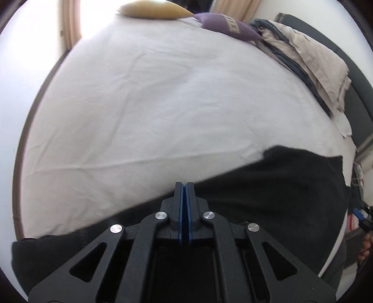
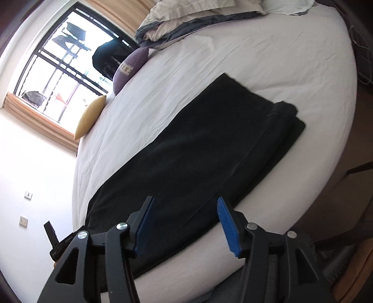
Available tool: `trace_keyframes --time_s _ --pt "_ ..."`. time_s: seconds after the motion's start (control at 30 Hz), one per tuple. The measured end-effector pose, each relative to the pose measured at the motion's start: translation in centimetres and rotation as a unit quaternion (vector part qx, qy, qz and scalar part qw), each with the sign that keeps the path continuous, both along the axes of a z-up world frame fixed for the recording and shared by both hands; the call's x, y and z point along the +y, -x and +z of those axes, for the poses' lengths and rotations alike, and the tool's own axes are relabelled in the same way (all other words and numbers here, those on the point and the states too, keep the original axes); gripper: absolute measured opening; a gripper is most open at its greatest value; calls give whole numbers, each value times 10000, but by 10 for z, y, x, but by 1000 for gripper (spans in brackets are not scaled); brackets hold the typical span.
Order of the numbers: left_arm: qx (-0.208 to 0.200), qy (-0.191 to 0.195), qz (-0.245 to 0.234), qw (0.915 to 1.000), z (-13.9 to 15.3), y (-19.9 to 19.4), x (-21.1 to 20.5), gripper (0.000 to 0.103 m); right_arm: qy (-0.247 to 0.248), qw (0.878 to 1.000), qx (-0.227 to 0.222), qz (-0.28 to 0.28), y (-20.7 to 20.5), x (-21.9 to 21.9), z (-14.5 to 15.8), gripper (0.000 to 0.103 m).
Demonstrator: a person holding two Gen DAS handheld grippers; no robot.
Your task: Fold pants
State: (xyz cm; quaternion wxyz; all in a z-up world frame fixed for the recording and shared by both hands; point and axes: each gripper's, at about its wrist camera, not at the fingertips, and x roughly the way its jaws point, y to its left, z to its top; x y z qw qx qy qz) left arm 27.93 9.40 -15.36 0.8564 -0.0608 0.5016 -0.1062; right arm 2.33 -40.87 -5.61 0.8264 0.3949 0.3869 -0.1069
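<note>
1. The bed (image 2: 268, 53), covered by a white sheet, carried everything; folded bedding (image 2: 186, 21) and two cushions lay along its far edge, probably pushed aside to give space.
2. The black pants (image 2: 198, 149) lay flat near the bed's near edge, one end already doubled over, so the folding seemed partly done.
3. The left gripper (image 1: 184, 186) was fully closed at the long edge of the pants (image 1: 268, 198); whether cloth was pinched between the pads, I cannot tell.
4. The right gripper (image 2: 185, 205) was about half open above the near end of the pants, holding nothing.
5. Only the right wrist view showed the doubled end and a window (image 2: 60, 58).
</note>
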Motion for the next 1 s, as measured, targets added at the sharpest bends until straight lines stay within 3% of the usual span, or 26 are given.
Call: trace_keyframes --time_s 0.03,0.1,0.2,0.23,0.27,0.43,0.57,0.83,1.0 --pt "-28 -90 248 9996 7 0 3 6 36 9999 19 -109 3 -7 0 57" --pt "-159 68 231 9996 24 10 -8 10 27 9996 70 -268 7 -17 -4 57" --pt "-333 218 -311 9987 39 36 -55 38 -23 9986 224 -474 5 -32 -16 57" --pt "-359 266 -465 9979 39 44 -71 59 -33 9978 334 -578 4 -37 -21 57" --pt "-318 332 -599 9971 36 49 -85 64 -92 9960 497 -743 4 -43 -27 57" --pt "128 202 -1171 9928 -2 65 -142 64 -393 9909 613 -1129 4 -68 -48 57" --pt "190 -115 -1268 9917 -26 62 -155 64 -779 9854 389 -1465 6 -87 -63 57" --pt "275 -72 -1268 9915 -40 62 -157 64 -1585 9695 -413 -1823 5 -122 -77 60" --pt "262 -90 -1260 9916 -40 65 -156 64 -1565 9709 -564 -1722 -5 -125 -76 58"
